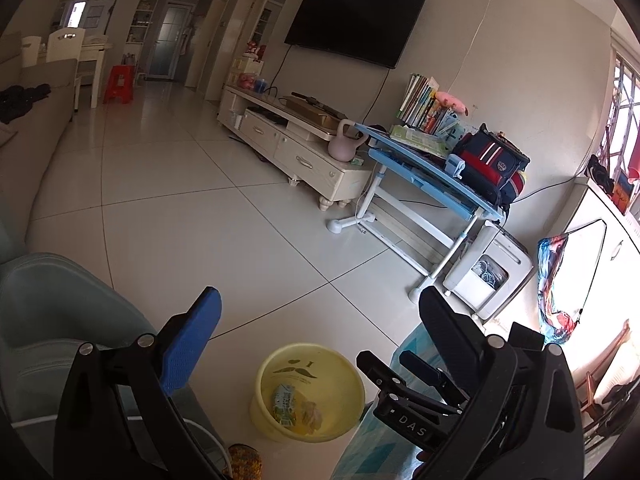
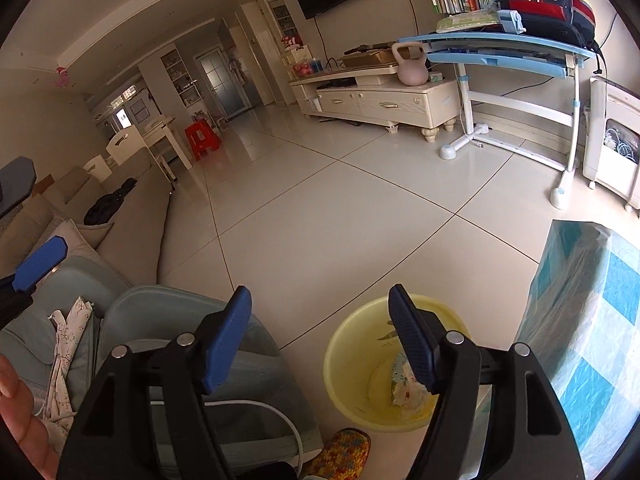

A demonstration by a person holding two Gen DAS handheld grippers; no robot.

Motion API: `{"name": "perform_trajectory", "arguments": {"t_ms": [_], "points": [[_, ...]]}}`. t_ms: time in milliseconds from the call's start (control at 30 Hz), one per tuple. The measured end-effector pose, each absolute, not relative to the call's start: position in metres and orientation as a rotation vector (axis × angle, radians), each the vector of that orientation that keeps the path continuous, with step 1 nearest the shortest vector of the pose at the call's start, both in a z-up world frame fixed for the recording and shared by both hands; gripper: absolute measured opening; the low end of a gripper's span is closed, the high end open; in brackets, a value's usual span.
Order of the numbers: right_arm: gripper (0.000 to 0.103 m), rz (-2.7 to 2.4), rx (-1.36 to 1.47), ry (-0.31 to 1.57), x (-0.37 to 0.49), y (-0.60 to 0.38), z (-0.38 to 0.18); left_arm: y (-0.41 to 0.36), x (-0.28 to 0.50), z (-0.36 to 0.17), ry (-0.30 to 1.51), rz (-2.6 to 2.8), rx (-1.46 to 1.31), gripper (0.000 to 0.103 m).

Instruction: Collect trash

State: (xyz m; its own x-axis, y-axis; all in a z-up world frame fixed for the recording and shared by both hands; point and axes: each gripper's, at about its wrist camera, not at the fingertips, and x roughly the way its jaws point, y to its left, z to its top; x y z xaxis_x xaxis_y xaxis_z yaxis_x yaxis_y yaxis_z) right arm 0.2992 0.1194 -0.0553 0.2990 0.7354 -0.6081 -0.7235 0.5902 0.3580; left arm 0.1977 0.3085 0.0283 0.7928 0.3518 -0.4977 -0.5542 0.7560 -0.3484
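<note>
A yellow plastic bin (image 1: 308, 392) stands on the tiled floor, with crumpled wrappers (image 1: 285, 400) lying inside it. It also shows in the right wrist view (image 2: 360, 376), with a wrapper (image 2: 404, 388) in it. My left gripper (image 1: 320, 312) is open and empty, held above and just behind the bin. My right gripper (image 2: 320, 316) is open and empty, above the bin's left side. The right gripper's body (image 1: 416, 400) shows in the left wrist view, close beside the bin.
A pale blue padded seat (image 2: 168, 344) is at the lower left, with a white patterned cloth (image 2: 68, 340) on it. A table with a blue checked cover (image 2: 592, 320) is at the right. A knitted slipper (image 2: 340, 452) lies by the bin. A blue desk (image 2: 500, 48) and TV cabinet (image 2: 380, 100) stand at the far wall.
</note>
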Motion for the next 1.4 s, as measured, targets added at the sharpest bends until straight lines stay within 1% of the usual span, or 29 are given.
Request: {"name": "perform_trajectory", "arguments": {"t_ms": [167,300,433,667,733,800,867,967,1067,1200,1300,1333,1400], "points": [[0.071,0.943,0.008,0.79,0.264,0.095,-0.051,0.302,0.197,0.032,0.406,0.517,-0.472,0.096],[0.08,0.875,-0.022,0.732,0.222,0.059,-0.039,0.286,0.201,0.037,0.41,0.498,-0.398,0.096],[0.091,0.75,-0.026,0.677,0.18,0.012,-0.029,0.263,0.21,0.038,0.437,0.461,-0.308,0.096],[0.093,0.561,0.019,0.649,0.13,-0.061,-0.022,0.23,0.223,0.034,0.486,0.395,-0.175,0.096],[0.093,0.534,0.043,0.651,0.12,-0.077,-0.022,0.229,0.231,0.027,0.523,0.356,-0.18,0.096],[0.093,0.514,0.052,0.648,0.112,-0.092,-0.021,0.231,0.252,0.011,0.603,0.291,-0.211,0.096],[0.093,0.505,0.055,0.643,0.105,-0.105,-0.021,0.23,0.287,-0.01,0.704,0.211,-0.167,0.096],[0.093,0.49,0.048,0.635,0.098,-0.117,-0.023,0.234,0.334,-0.062,0.884,0.102,-0.119,0.096],[0.093,0.47,0.056,0.639,0.098,-0.123,-0.028,0.25,0.356,-0.11,0.97,0.069,-0.092,0.096],[0.093,0.447,0.062,0.661,0.101,-0.127,-0.042,0.278,0.378,-0.173,1.05,0.049,-0.138,0.096],[0.093,0.443,0.058,0.667,0.109,-0.122,-0.048,0.301,0.385,-0.232,1.094,0.091,-0.146,0.096],[0.093,0.446,0.051,0.663,0.11,-0.122,-0.049,0.306,0.383,-0.248,1.088,0.112,-0.148,0.095],[0.093,0.452,0.032,0.661,0.117,-0.116,-0.049,0.311,0.381,-0.266,1.041,0.147,-0.151,0.089]]}}
